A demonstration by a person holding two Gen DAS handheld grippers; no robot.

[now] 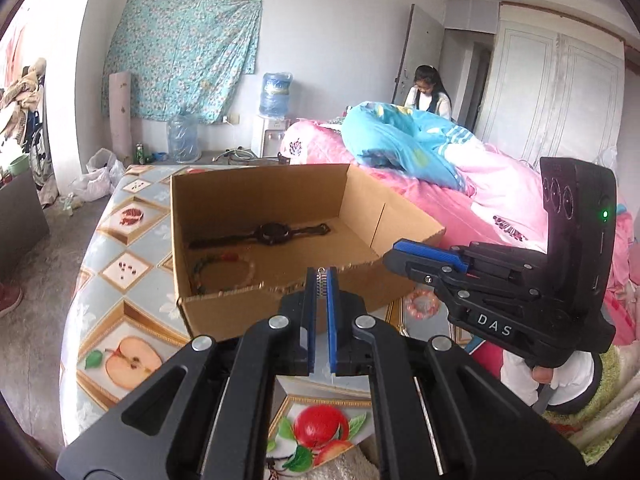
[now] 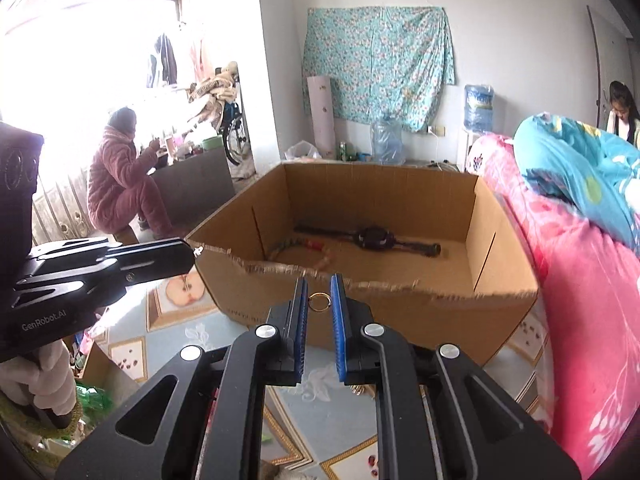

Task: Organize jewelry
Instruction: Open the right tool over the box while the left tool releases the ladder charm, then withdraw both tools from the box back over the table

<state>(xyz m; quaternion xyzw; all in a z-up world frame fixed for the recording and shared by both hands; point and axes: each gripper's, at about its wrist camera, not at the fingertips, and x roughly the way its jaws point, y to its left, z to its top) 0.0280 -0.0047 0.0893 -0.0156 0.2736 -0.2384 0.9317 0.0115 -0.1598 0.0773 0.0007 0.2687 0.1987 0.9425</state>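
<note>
An open cardboard box stands on the fruit-patterned table. Inside it lie a black watch and a multicoloured bead bracelet. My left gripper hovers before the box's near wall, shut on a small silver chain-like piece. To its right floats my right gripper, shut on a thin gold ring just short of the torn near rim. The left gripper shows at the left edge of the right wrist view.
A pink bead bracelet lies on the table right of the box. A bed with pink and blue quilts borders the table's right side. One person crouches by the window; another sits behind the bed. Water jugs stand by the wall.
</note>
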